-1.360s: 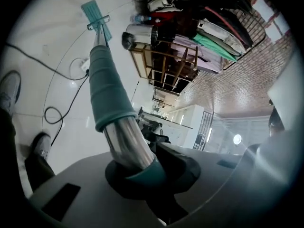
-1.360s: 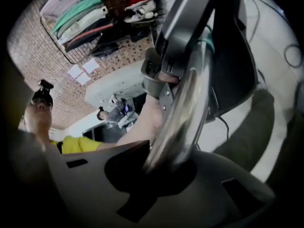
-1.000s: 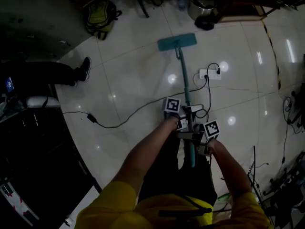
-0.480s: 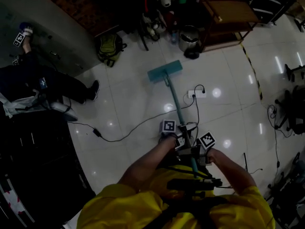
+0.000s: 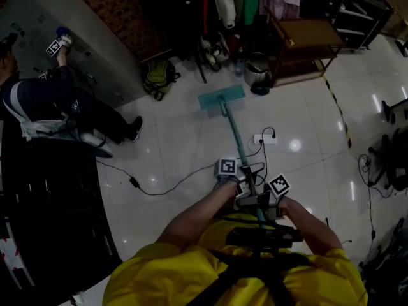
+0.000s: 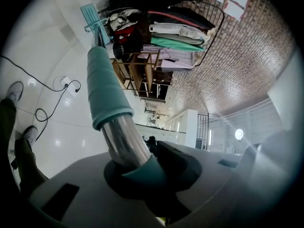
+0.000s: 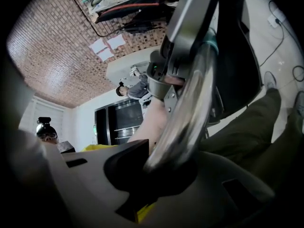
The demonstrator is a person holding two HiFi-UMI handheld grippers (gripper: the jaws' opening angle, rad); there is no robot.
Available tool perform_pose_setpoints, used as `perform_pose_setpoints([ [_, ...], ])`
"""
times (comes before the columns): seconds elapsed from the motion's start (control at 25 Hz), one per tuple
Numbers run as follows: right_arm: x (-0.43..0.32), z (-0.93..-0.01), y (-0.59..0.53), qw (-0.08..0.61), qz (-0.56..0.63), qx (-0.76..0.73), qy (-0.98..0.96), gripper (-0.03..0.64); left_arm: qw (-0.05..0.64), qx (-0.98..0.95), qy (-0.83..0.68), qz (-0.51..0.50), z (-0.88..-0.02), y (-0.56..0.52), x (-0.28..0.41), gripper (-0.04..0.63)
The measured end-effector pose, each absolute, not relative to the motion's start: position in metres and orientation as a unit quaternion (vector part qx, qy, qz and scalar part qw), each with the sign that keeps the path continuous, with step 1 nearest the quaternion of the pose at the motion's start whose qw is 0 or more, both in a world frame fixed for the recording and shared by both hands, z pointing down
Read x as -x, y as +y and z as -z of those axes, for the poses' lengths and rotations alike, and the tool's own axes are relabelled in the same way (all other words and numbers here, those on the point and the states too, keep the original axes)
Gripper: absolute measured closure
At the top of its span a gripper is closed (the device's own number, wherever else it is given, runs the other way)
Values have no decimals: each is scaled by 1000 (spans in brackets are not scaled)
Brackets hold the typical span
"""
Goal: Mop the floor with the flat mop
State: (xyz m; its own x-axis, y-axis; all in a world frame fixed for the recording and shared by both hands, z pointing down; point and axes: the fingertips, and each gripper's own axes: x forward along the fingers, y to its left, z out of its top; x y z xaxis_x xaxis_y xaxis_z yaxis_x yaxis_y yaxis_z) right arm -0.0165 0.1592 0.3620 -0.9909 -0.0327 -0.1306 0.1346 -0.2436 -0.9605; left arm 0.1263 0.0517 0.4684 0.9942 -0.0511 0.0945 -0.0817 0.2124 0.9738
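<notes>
The flat mop has a teal head (image 5: 221, 97) lying on the white tile floor (image 5: 172, 152) ahead of me, and a teal-and-metal handle (image 5: 237, 140) running back to my hands. My left gripper (image 5: 241, 182) is shut on the handle; in the left gripper view the shaft (image 6: 111, 108) passes between its jaws toward the mop head (image 6: 92, 16). My right gripper (image 5: 266, 199) is shut on the handle just behind the left one; the metal shaft (image 7: 190, 103) fills its jaws.
A white power strip (image 5: 266, 138) and black cables (image 5: 159, 187) lie on the floor beside the handle. A person (image 5: 57, 107) crouches at left. A metal pot (image 5: 257, 65), a wooden shelf (image 5: 312, 40), a backpack (image 5: 159, 75) and hanging clothes stand beyond the mop head.
The view has tilted up and the mop head now lies farther out, near the pot and backpack. Both grippers keep their hold on the handle.
</notes>
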Motion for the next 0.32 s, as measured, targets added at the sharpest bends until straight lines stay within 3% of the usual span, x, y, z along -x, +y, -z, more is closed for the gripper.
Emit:
perform_pose_setpoints([
  [0.32, 11, -353, 172, 49, 789, -54, 610, 561, 777, -627, -65, -4, -462, 62, -126, 517],
])
